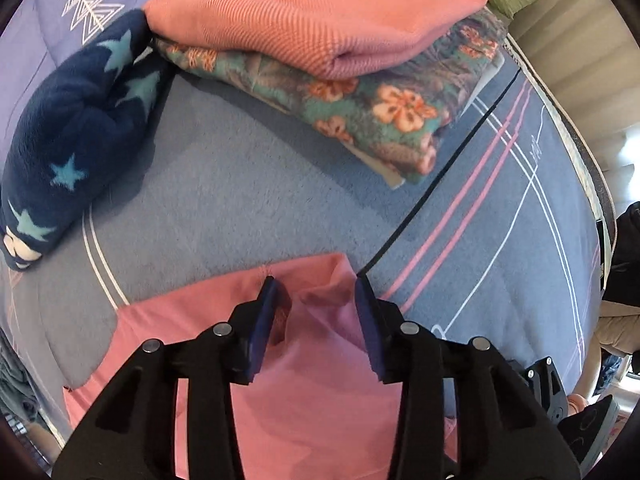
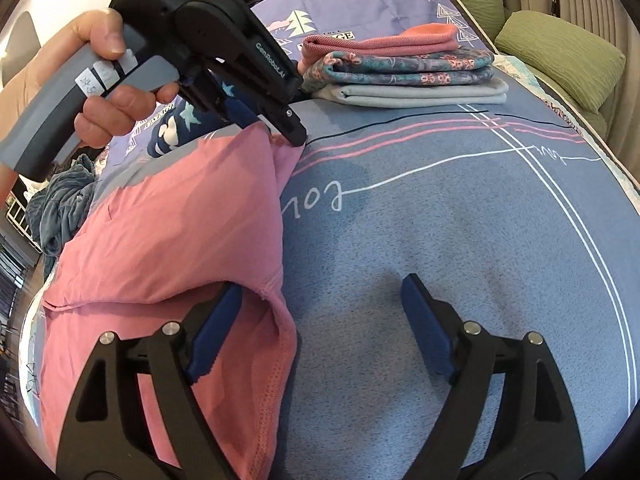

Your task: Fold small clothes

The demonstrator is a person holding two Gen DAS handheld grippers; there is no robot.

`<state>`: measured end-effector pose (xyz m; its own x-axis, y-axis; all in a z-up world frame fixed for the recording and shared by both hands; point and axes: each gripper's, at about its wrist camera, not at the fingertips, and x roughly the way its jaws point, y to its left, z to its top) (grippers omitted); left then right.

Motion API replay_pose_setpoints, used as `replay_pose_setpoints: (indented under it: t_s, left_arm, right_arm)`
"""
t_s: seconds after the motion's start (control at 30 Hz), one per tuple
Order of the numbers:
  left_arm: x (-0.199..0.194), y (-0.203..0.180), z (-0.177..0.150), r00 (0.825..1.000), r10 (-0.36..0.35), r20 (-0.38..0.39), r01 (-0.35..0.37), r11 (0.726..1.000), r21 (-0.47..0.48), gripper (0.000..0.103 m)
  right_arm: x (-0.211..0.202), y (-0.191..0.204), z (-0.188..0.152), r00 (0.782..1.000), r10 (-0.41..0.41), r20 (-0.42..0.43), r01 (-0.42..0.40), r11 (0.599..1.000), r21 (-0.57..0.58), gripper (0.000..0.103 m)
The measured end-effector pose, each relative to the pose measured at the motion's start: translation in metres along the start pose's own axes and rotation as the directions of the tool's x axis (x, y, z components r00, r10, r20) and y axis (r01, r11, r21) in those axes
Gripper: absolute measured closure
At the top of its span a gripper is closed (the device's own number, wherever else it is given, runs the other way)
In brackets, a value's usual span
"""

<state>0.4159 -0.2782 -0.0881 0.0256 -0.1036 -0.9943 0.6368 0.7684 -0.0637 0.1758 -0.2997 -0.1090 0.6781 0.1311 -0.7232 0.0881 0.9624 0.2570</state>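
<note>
Three folded garments [image 2: 400,64] stacked toward the bed's [image 2: 460,220] far edge: done. One pink garment [image 2: 168,216] near the front edge, part-folded, unfinished. Left gripper [image 1: 316,312] jaws apart over its far corner, fabric between, not pinched; right gripper [image 2: 320,328] jaws wide open beside its hem. Star-print fleece [image 1: 76,128] still unfolded.

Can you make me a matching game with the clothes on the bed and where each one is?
Things:
1. coral cloth
2. flowery cloth
3. star fleece
4. pink garment

Places:
A. lying alone, left of the stack
B. top of the stack
C. between the left gripper's fingers
D. under the coral cloth

Pairs: 1-B, 2-D, 3-A, 4-C
</note>
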Motion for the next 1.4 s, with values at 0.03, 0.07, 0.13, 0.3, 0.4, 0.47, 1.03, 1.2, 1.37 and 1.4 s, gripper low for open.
replay_pose_setpoints:
  t_s: [0.03, 0.07, 0.13, 0.3, 0.4, 0.47, 1.03, 1.2, 1.37, 1.4]
  left_arm:
    - [0.001, -0.001, 0.001, 1.000, -0.016, 0.000, 0.016, 1.000, 0.006, 0.076]
    - [0.002, -0.006, 0.000, 0.999, -0.044, -0.002, 0.044, 0.999, 0.014, 0.098]
    - [-0.003, -0.014, -0.001, 0.996, -0.084, 0.039, 0.082, 0.996, 0.033, 0.098]
    - [-0.009, 0.002, 0.015, 0.981, -0.159, 0.114, 0.173, 0.978, -0.118, 0.102]
    - [-0.015, 0.018, 0.022, 0.972, -0.120, 0.201, 0.159, 0.968, -0.192, 0.103]
    - [-0.021, 0.019, 0.017, 0.967, -0.127, 0.223, 0.169, 0.969, -0.180, 0.103]
    - [-0.018, -0.010, -0.003, 0.985, -0.039, 0.168, 0.049, 0.997, -0.052, 0.100]
    - [-0.014, 0.021, -0.003, 0.973, -0.122, 0.196, 0.163, 0.964, -0.209, 0.100]
    - [-0.044, 0.030, -0.021, 0.931, -0.150, 0.332, 0.221, 0.957, -0.189, 0.077]
    - [-0.054, 0.027, -0.024, 0.918, -0.151, 0.367, 0.233, 0.954, -0.190, 0.068]
  right_arm:
    - [0.000, 0.000, 0.000, 1.000, 0.000, 0.000, 0.000, 1.000, 0.000, 0.019]
    - [0.000, -0.001, 0.000, 1.000, 0.001, 0.000, -0.001, 1.000, 0.001, 0.019]
    - [0.000, -0.002, 0.001, 1.000, 0.004, 0.001, -0.004, 1.000, 0.002, 0.019]
    - [0.001, 0.001, 0.000, 1.000, -0.006, 0.000, 0.006, 1.000, -0.006, 0.019]
    - [0.000, 0.000, 0.000, 1.000, -0.001, 0.001, 0.001, 1.000, -0.002, 0.019]
    - [0.000, 0.000, 0.000, 1.000, -0.001, 0.001, 0.001, 1.000, -0.002, 0.019]
    - [0.000, 0.001, 0.001, 1.000, -0.013, 0.000, 0.013, 1.000, -0.011, 0.019]
    - [-0.001, 0.000, 0.001, 1.000, -0.020, 0.004, 0.020, 1.000, -0.008, 0.022]
    - [-0.008, -0.014, 0.000, 0.999, -0.012, 0.036, 0.009, 0.997, 0.076, 0.056]
    - [-0.008, -0.015, -0.001, 0.999, 0.007, 0.035, -0.010, 0.996, 0.084, 0.067]
